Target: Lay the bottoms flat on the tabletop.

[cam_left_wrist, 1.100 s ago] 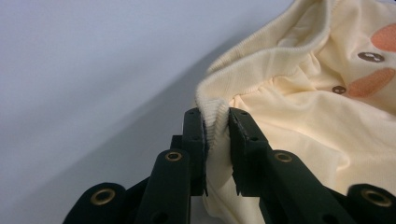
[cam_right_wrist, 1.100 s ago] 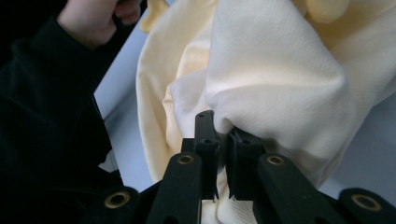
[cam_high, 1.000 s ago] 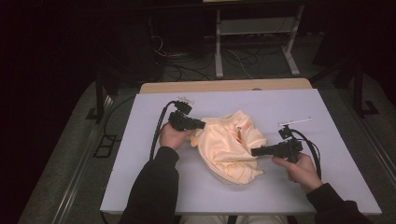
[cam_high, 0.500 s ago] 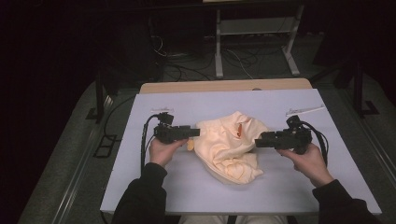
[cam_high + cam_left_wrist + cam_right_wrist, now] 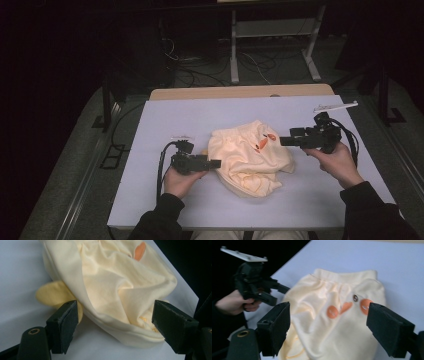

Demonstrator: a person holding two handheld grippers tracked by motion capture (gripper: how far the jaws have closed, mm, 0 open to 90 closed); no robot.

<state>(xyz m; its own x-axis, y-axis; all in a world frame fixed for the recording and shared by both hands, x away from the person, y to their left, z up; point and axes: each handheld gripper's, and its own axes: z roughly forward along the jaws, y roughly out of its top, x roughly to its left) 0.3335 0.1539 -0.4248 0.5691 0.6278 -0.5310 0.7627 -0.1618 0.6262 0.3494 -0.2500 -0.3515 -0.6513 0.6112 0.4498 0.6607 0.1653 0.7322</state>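
Left gripper point(image 5: 212, 163) jaws apart, just been opening, nothing pinched; low at the near-left edge of the pale yellow garment point(image 5: 250, 156). Right gripper point(image 5: 286, 141) likewise spread, just been opening, empty, hovering off the cloth's right side. Garment lies bunched at table centre, orange patches point(image 5: 347, 307) up, a yellow flap point(image 5: 53, 293) poking out. Judged: both grips released; spreading or folding remains. White tabletop point(image 5: 165, 125); dark room, metal stand point(image 5: 272, 42) and floor cables point(image 5: 200, 75) behind.

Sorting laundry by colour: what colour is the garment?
Pale yellow garment with orange marks, clearest in the right gripper view.
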